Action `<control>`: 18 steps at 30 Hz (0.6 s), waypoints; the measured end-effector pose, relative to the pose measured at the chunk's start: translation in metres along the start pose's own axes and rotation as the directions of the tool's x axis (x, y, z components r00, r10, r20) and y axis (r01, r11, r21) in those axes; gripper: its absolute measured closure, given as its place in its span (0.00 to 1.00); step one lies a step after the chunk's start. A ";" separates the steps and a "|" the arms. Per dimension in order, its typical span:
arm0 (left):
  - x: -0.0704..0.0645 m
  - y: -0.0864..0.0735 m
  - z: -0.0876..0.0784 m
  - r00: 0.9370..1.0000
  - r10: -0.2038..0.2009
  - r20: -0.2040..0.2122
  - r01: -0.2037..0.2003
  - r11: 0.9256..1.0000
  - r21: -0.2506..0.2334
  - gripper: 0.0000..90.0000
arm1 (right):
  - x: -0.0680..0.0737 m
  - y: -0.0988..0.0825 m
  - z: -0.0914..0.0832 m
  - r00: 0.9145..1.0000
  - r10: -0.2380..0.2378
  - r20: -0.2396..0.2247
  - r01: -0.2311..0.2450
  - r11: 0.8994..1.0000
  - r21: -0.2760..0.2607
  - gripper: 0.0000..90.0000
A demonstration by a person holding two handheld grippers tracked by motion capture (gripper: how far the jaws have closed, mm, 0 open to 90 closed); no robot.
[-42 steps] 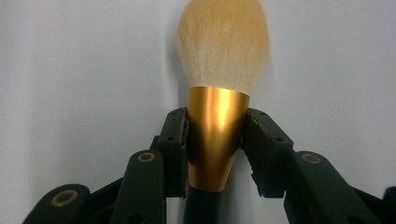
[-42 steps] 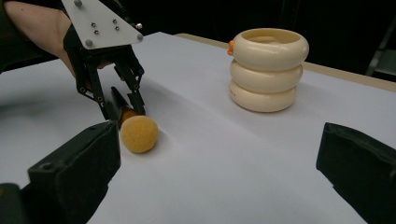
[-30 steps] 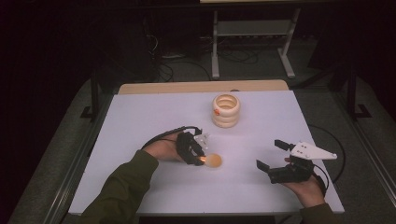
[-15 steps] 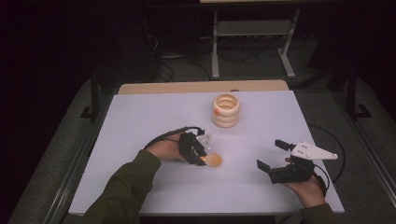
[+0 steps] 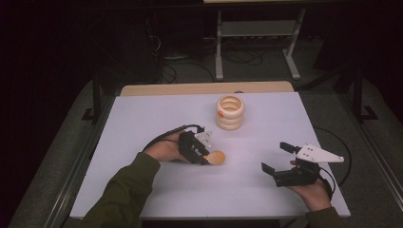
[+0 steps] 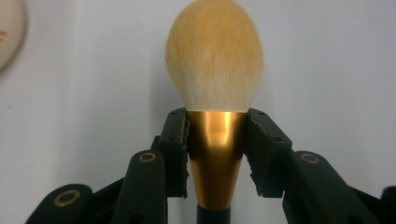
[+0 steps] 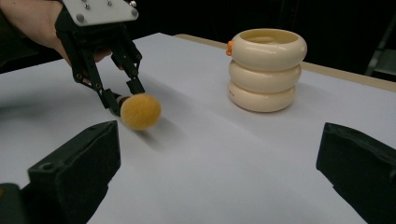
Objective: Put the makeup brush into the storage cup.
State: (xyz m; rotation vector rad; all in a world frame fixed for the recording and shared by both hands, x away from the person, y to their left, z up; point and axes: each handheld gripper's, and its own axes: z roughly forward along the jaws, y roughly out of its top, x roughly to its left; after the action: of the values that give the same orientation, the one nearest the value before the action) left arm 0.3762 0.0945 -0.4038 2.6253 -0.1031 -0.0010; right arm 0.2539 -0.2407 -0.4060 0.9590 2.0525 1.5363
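Brush (image 6: 215,116) is clamped in my left gripper (image 5: 202,154), pads squeezing the gold ferrule from both sides, orange bristle head sticking out past the jaws. It sits left of centre on the white table (image 5: 157,118); I think the bristles are just off the surface, hard to tell from above. Cream ringed holder (image 5: 230,112) stands well apart on the far side. My right gripper (image 5: 275,159) rests near the right edge, jaws wide with nothing between them.
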 end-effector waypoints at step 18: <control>-0.006 -0.004 -0.045 0.981 -0.182 -0.064 0.157 0.945 -0.287 0.69 | 0.000 0.001 -0.001 1.000 -0.002 0.000 0.002 1.000 -0.006 0.00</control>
State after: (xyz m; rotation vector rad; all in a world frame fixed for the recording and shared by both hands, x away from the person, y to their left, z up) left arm 0.3710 0.1210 -0.3665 2.3377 0.1457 0.0401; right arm 0.2535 -0.2411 -0.4052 0.9545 2.0470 1.5407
